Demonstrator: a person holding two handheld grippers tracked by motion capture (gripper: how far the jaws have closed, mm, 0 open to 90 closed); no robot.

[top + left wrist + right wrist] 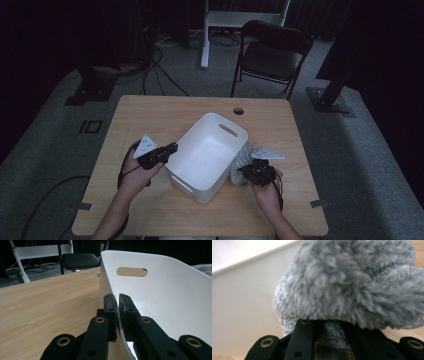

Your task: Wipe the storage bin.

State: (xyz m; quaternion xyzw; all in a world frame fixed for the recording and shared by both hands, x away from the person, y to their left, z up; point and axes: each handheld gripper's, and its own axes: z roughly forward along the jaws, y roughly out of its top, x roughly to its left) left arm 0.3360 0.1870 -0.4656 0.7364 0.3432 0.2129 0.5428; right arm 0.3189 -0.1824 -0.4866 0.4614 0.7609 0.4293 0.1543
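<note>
A white plastic bin (212, 150) with handle slots stands in the middle of the wooden table (150, 110). My left gripper (172, 149) is shut on the bin's left rim; in the left gripper view its jaws pinch the thin white wall (175, 297) between them, gripper (118, 305). A fluffy grey cloth (241, 159) hangs bunched just right of the bin. My right gripper (248, 172) is shut on it; in the right gripper view the grey cloth (357, 282) bulges over the jaws, gripper (332, 340), with the bin's outer wall (242, 302) close behind.
A black chair (272, 52) and a white desk leg (205, 35) stand on the grey floor beyond the table. A round cable hole (238, 110) sits near the table's far edge. Cables trail on the floor at left.
</note>
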